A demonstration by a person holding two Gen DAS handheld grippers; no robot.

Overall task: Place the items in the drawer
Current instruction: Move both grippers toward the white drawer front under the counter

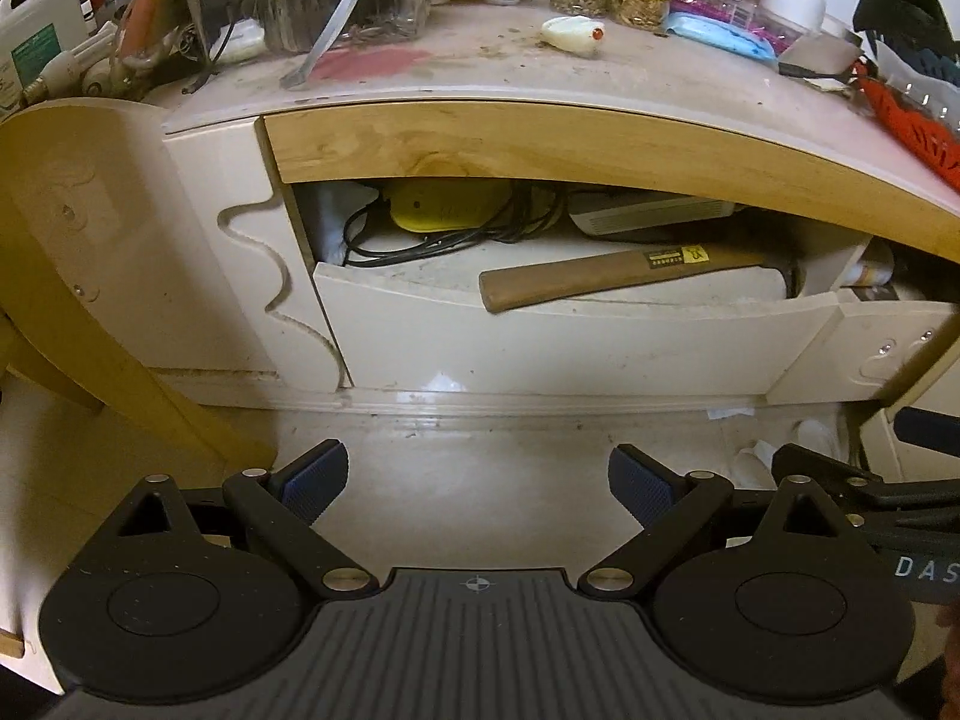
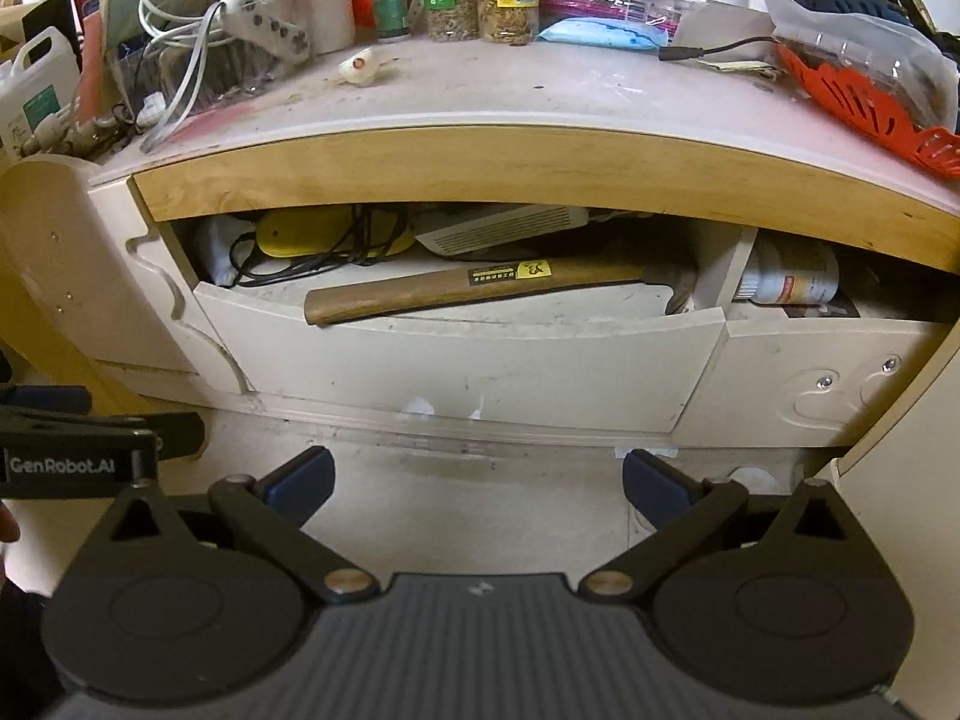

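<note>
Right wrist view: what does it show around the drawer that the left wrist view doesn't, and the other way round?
Only the right wrist view shows the white power strip on the cluttered top and the hammer's head end by the drawer divider. It also shows the white bottle in the right compartment clearly.

Only the left wrist view shows the curved wooden side panel at the far left.

Both show the open drawer holding the hammer, the yellow device and black cables, with both grippers, left and right, open and empty before it.
</note>
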